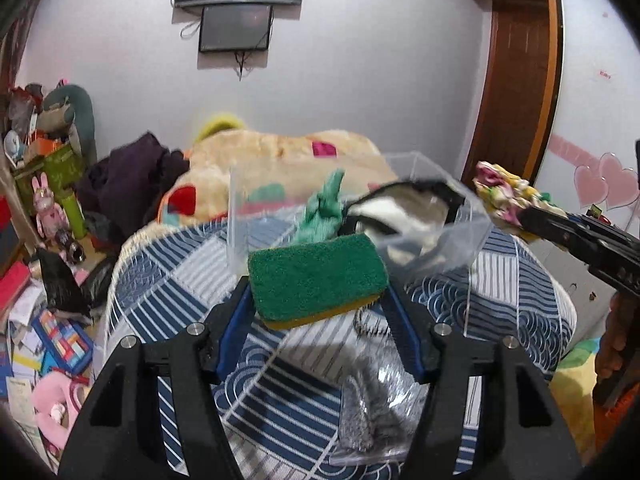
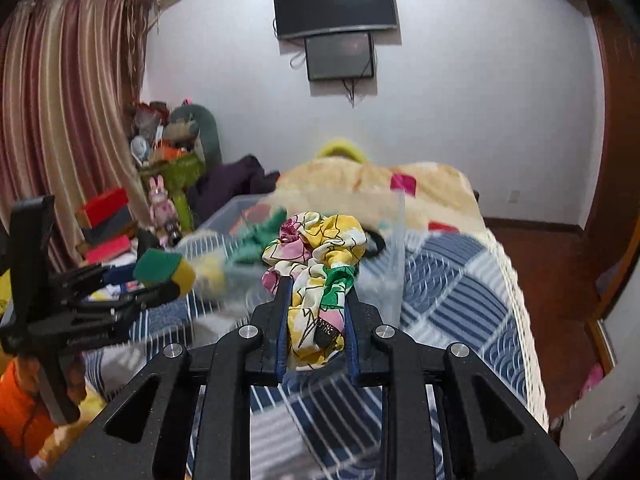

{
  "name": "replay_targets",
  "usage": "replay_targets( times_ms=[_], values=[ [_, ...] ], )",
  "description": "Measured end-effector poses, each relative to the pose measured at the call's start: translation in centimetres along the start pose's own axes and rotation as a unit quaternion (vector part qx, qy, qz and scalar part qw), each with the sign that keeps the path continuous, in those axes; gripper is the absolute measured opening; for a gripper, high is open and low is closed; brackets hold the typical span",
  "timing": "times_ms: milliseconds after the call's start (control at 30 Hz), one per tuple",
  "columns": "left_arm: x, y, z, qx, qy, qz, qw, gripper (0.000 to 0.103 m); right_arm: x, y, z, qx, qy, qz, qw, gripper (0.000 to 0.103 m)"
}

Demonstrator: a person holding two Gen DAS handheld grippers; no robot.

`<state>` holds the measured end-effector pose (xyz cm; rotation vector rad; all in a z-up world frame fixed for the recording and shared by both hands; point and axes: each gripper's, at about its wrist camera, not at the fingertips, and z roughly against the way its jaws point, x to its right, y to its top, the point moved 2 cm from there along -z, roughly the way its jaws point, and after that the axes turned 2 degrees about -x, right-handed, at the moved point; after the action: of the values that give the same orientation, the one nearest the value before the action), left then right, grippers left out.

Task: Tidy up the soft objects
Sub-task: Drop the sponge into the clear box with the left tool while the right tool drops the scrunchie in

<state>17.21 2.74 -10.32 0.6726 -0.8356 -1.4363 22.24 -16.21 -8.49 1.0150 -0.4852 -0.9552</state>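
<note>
My left gripper [image 1: 320,300] is shut on a sponge [image 1: 316,276] with a green top and a yellow underside, held above the bed. My right gripper [image 2: 316,292] is shut on a bunched floral cloth [image 2: 320,252] in yellow, pink, white and green. Just beyond both stands a clear plastic box [image 1: 420,168] on the quilt. It holds a green cloth [image 1: 324,208] and a black and white soft item [image 1: 400,204]. In the left wrist view the right gripper [image 1: 520,216] carries the floral cloth [image 1: 504,192] at the right. The right wrist view shows the left gripper [image 2: 172,280] with the sponge [image 2: 164,268] at the left.
A grey furry item in a clear bag [image 1: 364,412] lies on the blue striped quilt [image 1: 520,300] under my left gripper. A beige blanket [image 2: 360,184] and dark clothes [image 1: 132,176] lie behind the box. Clutter [image 1: 40,320] fills the floor at the left; wooden floor [image 2: 560,280] lies at the right.
</note>
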Motion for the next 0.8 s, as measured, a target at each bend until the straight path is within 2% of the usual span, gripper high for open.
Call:
replay_targets(
  times_ms=[100,267,400,567,800],
  values=[
    [0.1,1.3,0.4,0.019,0.004,-0.005,0.9998,0.063,-0.5,1.4,-0.4,0.016,0.005,0.002,1.000,0.020],
    [0.0,3.2,-0.6,0.023,0.000,-0.008,0.9997,0.063,-1.2,3.2,-2.3,0.018,0.018,0.007,1.000,0.020],
    [-0.1,4.2,-2.7,0.007,-0.009,-0.004,0.9999,0.063,-1.5,3.6,-5.0,-0.003,0.023,0.005,1.000,0.020],
    [-0.3,4.5,-6.1,-0.034,-0.037,0.014,0.9986,0.063,-1.4,2.8,-8.2,-0.044,0.011,0.006,0.999,0.020],
    [-0.1,4.4,-8.4,-0.054,-0.034,0.013,0.9979,0.063,-0.5,1.4,-9.8,-0.073,0.001,-0.005,0.997,0.023]
  ],
)
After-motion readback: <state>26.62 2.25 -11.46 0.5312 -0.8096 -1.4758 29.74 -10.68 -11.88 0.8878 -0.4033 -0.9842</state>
